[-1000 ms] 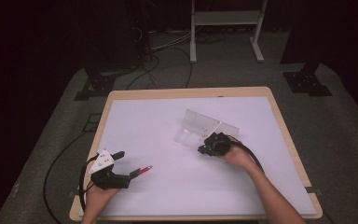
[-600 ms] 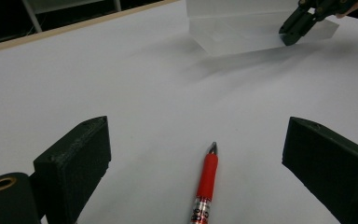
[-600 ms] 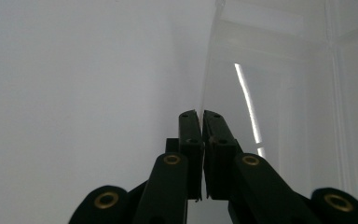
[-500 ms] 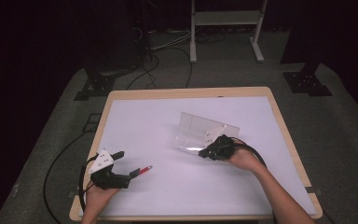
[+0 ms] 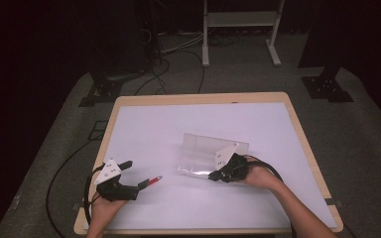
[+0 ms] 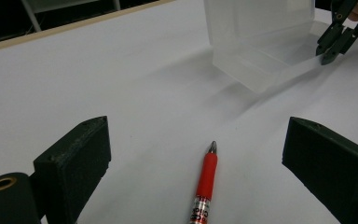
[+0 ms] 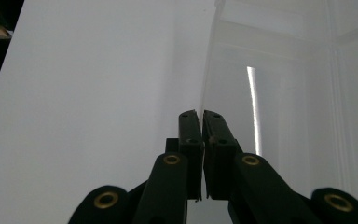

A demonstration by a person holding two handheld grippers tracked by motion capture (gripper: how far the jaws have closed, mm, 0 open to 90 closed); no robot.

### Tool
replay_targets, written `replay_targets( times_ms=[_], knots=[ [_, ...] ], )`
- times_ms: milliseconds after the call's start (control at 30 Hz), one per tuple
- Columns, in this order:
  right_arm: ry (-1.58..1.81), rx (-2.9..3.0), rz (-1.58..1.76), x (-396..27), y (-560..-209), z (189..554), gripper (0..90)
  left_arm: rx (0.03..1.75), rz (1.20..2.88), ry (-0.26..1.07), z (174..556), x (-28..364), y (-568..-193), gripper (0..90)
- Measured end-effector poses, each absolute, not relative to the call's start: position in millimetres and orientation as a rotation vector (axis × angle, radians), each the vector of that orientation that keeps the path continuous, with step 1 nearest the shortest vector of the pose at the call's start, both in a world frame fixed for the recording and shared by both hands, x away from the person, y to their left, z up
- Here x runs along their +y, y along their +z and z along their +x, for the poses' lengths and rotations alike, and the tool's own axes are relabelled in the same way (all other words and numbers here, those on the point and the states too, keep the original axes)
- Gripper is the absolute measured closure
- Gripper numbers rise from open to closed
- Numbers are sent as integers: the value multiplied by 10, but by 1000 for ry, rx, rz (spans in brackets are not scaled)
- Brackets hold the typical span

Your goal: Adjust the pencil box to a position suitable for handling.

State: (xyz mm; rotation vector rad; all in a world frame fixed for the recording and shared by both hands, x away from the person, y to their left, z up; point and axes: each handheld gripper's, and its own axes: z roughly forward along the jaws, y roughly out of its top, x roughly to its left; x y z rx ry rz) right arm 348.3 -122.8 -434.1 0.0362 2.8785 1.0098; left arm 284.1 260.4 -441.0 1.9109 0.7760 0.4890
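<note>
place: lab/studio | evid: black drapes (image 5: 39,49), floor cables (image 5: 178,49), stand bases (image 5: 327,87)

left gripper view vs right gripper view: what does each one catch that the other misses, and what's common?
Left gripper view alone: the red pen lying on the table between wide-open jaws of the left gripper, and the right gripper seen from outside at the box's edge. Right gripper view alone: its own jaws pinched on the thin wall of the clear plastic box. Both: the clear box and the white table top.
</note>
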Motion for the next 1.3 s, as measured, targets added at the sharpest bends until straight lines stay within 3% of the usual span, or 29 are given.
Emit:
replay_targets(
  times_ms=[867,1067,1300],
  knots=[
    [1003,2956,16,-1145,-4557,3374,857,771,1919,483,2843,2588,-4417,71],
    [1061,2968,87,-1175,-4526,3396,656,771,1921,479,2847,2586,-4422,72],
    [1120,2947,157,-1280,-4457,3403,558,771,1926,474,2851,2584,-4424,72]
  ],
)
